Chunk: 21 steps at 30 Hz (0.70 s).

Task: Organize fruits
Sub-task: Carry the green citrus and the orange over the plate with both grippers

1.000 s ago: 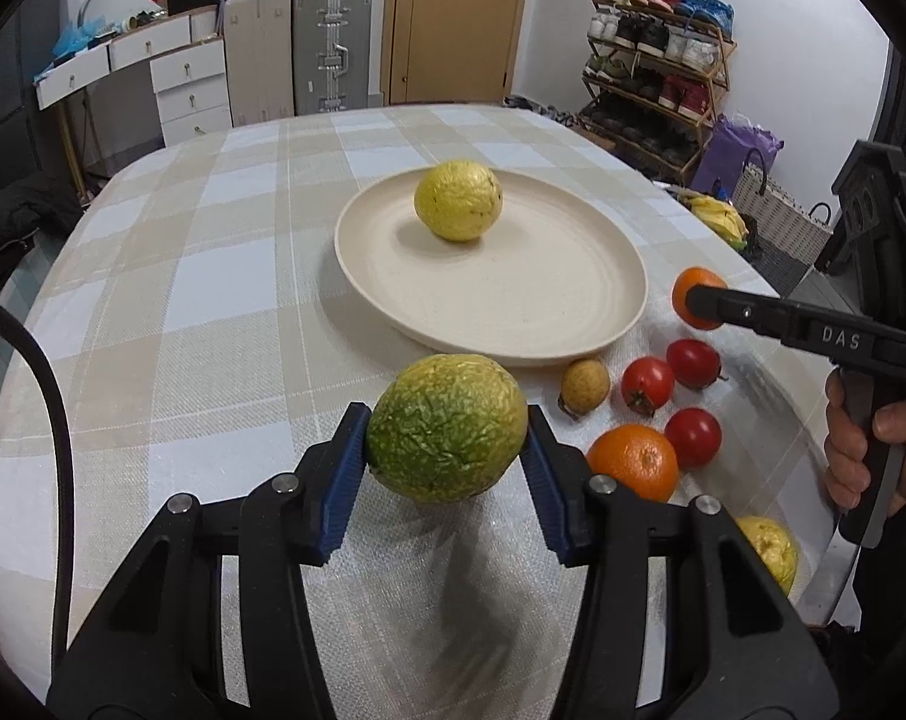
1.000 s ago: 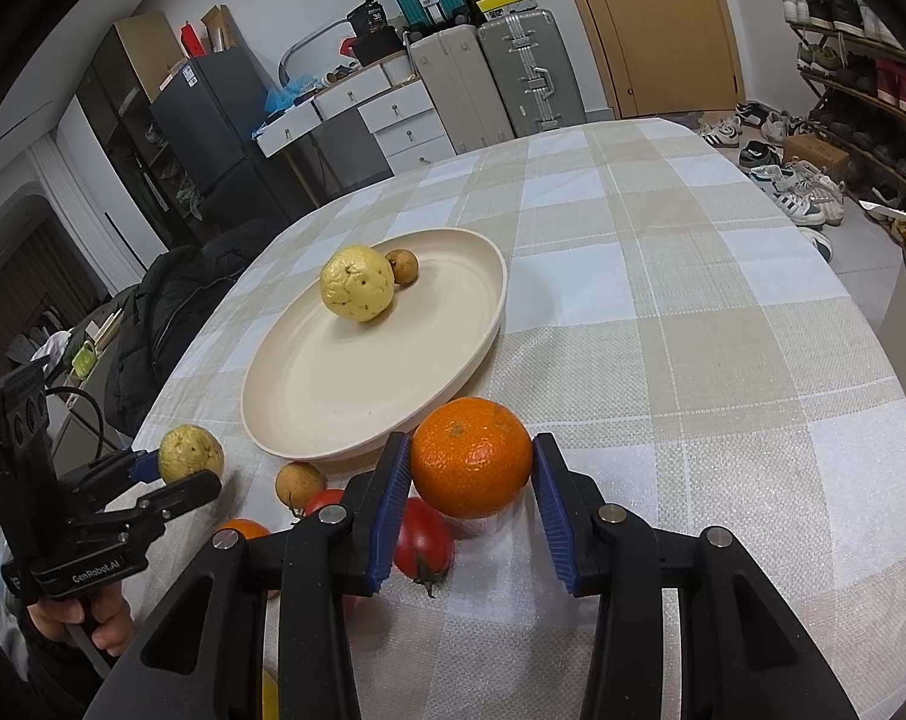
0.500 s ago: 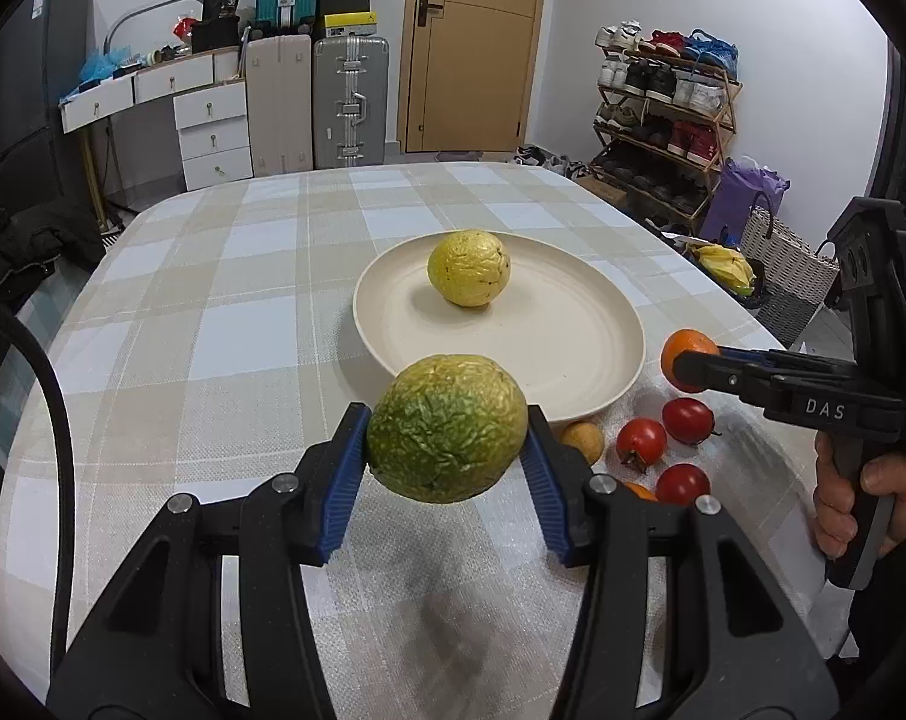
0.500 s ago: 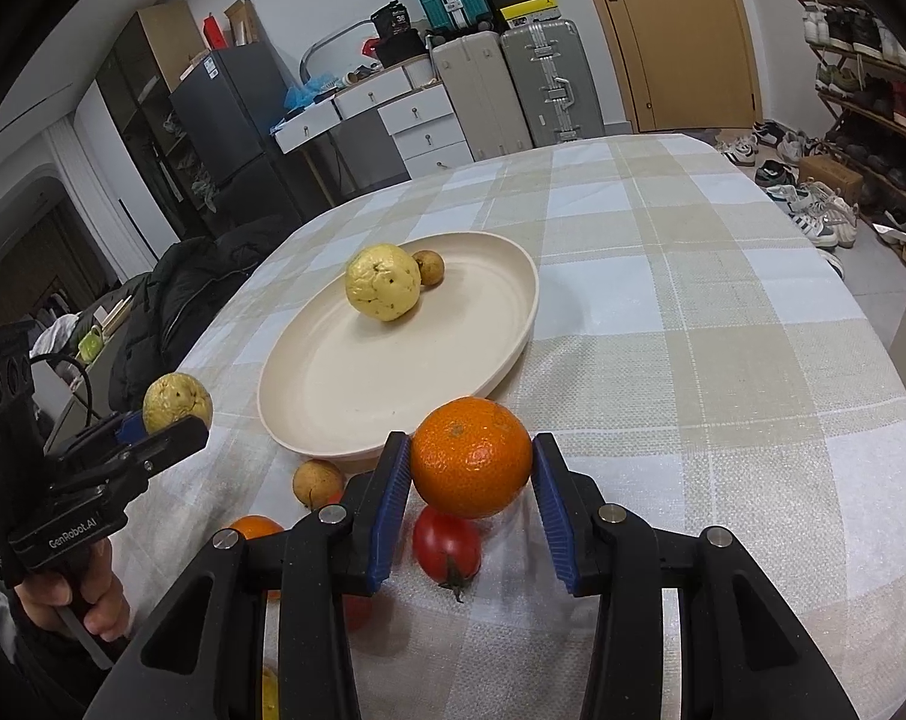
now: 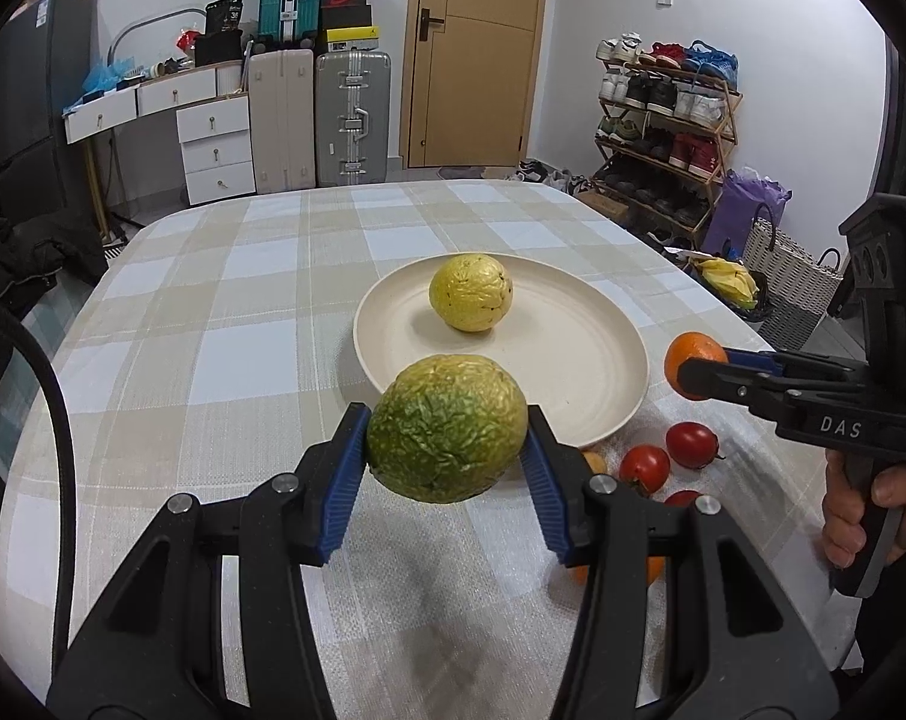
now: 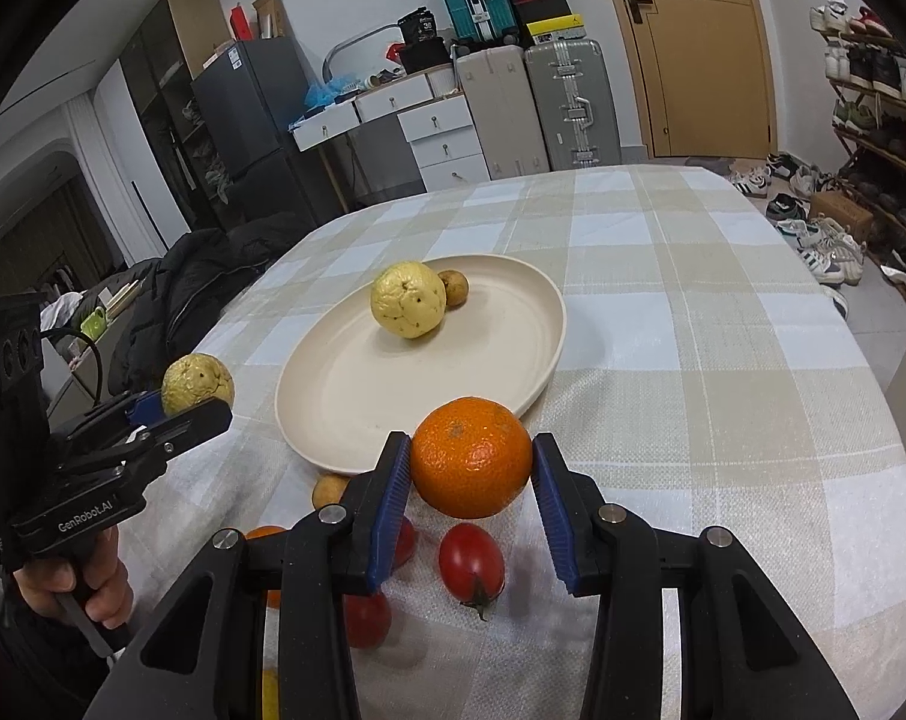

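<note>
Left gripper point(image 5: 447, 450) clamped across wrinkled green fruit point(image 5: 447, 427); right gripper point(image 6: 470, 489) clamped on orange point(image 6: 471, 456). Judged light, bruisable; gripped at widest girth.

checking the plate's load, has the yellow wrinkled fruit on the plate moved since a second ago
No. In the right wrist view the yellow fruit sits at the same spot on the plate, touching the small brown fruit as before.

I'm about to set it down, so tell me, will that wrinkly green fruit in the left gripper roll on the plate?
Probably a little. The wrinkly green fruit is rounded, and the plate looks shallow and smooth. Its creased skin may damp rolling; the yellow fruit sits there steadily.
</note>
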Tool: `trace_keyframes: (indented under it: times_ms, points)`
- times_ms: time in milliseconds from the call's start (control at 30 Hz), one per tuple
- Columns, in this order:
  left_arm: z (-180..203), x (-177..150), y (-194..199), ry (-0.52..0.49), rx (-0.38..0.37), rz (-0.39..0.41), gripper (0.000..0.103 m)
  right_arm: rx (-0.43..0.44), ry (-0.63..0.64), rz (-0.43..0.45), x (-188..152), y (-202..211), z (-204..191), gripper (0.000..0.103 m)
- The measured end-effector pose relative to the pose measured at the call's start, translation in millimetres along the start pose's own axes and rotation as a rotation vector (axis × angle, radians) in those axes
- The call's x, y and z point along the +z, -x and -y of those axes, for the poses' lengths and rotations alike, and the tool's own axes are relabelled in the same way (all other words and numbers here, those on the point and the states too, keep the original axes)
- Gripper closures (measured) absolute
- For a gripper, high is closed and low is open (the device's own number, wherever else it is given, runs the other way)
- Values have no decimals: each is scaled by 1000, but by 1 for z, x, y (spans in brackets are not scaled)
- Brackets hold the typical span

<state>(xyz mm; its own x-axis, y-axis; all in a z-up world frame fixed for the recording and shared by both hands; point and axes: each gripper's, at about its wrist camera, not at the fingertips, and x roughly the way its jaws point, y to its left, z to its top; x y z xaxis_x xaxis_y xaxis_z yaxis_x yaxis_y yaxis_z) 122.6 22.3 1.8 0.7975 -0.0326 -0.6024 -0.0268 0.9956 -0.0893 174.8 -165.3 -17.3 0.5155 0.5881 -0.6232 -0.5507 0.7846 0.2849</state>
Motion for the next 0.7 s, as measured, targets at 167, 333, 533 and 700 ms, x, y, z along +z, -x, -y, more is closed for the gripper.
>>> trace_keyframes:
  times_ms: [167, 333, 533, 700]
  points:
    - [-3, 4, -7, 11, 5, 2, 56, -2, 9, 3, 5, -2, 2, 61]
    - [-4, 9, -16, 15, 14, -1, 56, 21, 17, -4, 9, -8, 1, 61]
    - [-4, 13, -21, 11, 16, -1, 56, 26, 28, -6, 18, -16, -1, 61]
    - [-4, 22, -31, 10, 21, 2, 56, 22, 33, -9, 24, -21, -2, 61]
